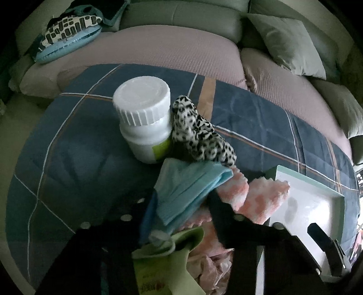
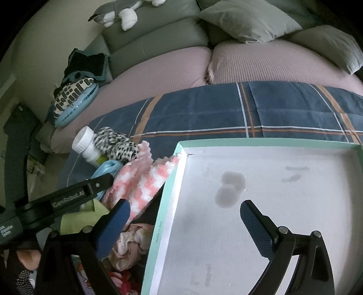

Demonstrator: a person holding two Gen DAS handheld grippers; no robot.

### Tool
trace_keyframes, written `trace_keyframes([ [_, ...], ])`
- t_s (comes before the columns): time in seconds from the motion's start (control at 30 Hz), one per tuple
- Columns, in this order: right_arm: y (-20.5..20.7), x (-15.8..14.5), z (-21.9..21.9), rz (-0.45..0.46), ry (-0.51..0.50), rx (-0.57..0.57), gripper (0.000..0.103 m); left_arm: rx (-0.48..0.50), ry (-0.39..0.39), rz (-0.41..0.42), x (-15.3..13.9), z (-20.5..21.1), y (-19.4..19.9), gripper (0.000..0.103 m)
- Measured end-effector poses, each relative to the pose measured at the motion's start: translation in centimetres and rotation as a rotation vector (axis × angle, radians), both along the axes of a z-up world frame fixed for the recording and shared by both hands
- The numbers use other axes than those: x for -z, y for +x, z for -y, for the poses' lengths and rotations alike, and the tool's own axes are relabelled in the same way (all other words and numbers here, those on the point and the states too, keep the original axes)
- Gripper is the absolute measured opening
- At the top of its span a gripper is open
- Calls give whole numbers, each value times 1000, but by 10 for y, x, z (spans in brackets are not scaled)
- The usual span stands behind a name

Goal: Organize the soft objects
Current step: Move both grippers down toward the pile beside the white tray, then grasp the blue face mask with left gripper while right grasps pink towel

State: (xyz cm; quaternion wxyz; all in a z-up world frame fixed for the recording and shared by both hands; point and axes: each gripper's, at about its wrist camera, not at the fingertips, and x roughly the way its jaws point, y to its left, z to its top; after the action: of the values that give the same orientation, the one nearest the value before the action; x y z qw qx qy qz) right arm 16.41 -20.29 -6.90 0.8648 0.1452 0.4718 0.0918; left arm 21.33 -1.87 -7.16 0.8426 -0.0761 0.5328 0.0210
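Observation:
A light blue face mask [image 1: 186, 192] lies bunched between the fingers of my left gripper [image 1: 181, 199], which is shut on it; the same gripper's black finger [image 2: 102, 181] shows beside the mask [image 2: 109, 168] in the right wrist view. Around it are a leopard-print soft piece [image 1: 199, 133], a pink-and-white fluffy cloth [image 1: 261, 197], a crumpled pale pink cloth [image 1: 211, 267] and a green packet [image 1: 158, 267]. My right gripper [image 2: 185, 206] hangs open and empty over the left wall of the white tray with a mint rim [image 2: 272, 144].
A white screw-cap bottle [image 1: 143, 118] stands against the leopard piece. Everything rests on a blue plaid blanket [image 2: 204, 109] before a sofa with pink seat covers [image 2: 261, 63] and grey-green cushions [image 2: 245, 20]. A patterned blue cushion [image 2: 74, 99] lies at left.

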Motion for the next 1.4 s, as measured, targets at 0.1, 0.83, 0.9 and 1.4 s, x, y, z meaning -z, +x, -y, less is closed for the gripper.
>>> trace_keyframes([
  [0.1,0,0,-1,-1,2,-4,99,-7,1,3,0,-2,0,36],
  [0.83,0,4,-9,-7,10,-22,99,-46,-64,59,-9,-17,-11,9],
  [0.9,-1,4,-11,-2,17,-30,99,-55,-79,70,-11,-21,-13,9],
  [1.4,-2,-2,-40,57,30,-123,75,-132,-170,136,-29,-56,-25,9],
])
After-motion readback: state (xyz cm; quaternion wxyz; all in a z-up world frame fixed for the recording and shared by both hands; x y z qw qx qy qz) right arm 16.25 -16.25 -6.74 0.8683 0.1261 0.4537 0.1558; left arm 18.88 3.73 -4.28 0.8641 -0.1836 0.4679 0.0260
